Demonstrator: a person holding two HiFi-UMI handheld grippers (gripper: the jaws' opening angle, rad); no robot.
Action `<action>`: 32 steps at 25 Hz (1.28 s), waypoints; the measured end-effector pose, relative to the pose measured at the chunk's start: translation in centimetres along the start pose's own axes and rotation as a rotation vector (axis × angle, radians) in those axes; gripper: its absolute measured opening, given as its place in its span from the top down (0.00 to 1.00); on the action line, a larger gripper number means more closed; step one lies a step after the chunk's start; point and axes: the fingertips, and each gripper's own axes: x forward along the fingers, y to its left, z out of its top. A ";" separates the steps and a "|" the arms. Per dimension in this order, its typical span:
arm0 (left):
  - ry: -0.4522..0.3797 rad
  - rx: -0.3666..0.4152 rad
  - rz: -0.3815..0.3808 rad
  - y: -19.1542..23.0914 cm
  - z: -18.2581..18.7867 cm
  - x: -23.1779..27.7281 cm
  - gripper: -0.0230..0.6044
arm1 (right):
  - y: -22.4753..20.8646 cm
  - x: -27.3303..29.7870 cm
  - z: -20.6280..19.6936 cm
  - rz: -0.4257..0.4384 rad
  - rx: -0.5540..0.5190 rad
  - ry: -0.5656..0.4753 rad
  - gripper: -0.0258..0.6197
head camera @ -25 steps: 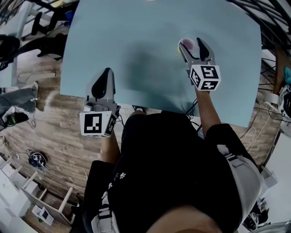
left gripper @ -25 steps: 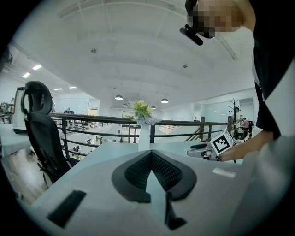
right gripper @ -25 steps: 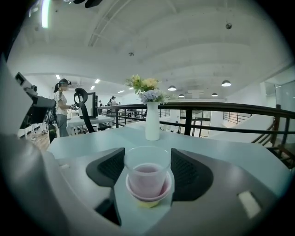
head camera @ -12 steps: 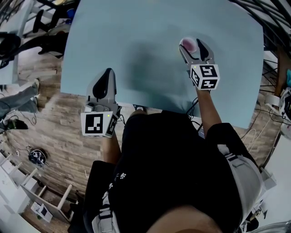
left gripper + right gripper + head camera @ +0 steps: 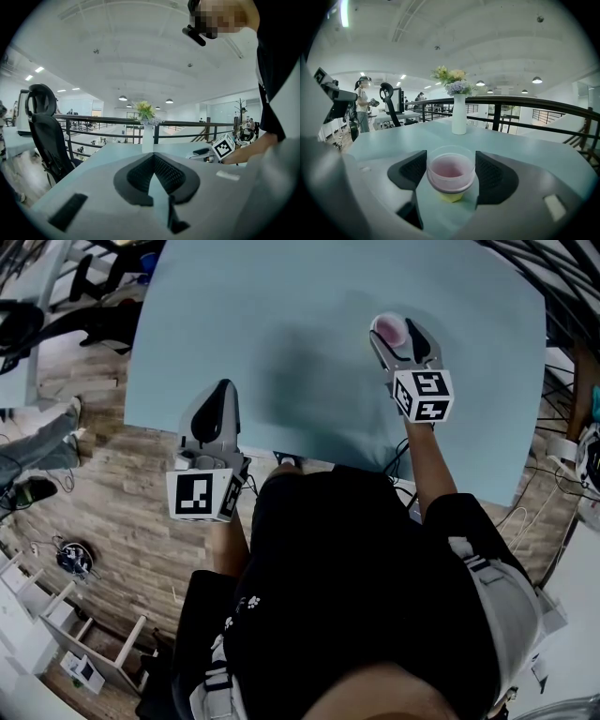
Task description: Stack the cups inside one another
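Stacking looks basically done from where I'm sitting: the see-through pink plastic cup [image 5: 451,169] sits down inside a small yellow cup [image 5: 451,197], with only the yellow one's bottom poking out underneath. The pair stands on the pale blue counter [image 5: 281,296], toward its right side. My right tool [image 5: 451,161] is wrapped round the pink cup with both black pads up against its wall, so I read that as gripping it, not just hovering. The left tool [image 5: 217,404] is clenched on nothing, parked at the counter's near edge, well apart from the cups. I can't spot any other loose cup, just a white vase of flowers [image 5: 458,112] at the far side. What's left, I reckon, is letting go and backing the right tool off without tipping the stack.
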 end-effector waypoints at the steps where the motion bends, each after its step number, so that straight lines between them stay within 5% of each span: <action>1: -0.002 0.002 -0.002 0.0 0.0 0.0 0.98 | 0.1 -0.1 0.1 0.003 0.002 -0.004 0.47; 12: -0.023 0.009 -0.027 -0.9 0.5 -0.2 0.98 | 0.8 -2.4 2.7 0.008 0.006 -0.094 0.48; 25: -0.059 0.017 -0.068 -2.6 1.1 -0.3 0.98 | 3.7 -6.8 7.1 0.067 0.021 -0.276 0.93; 32: -0.084 0.022 -0.079 -3.3 1.8 -0.5 0.98 | 5.6 -7.9 7.6 0.118 0.003 -0.287 0.94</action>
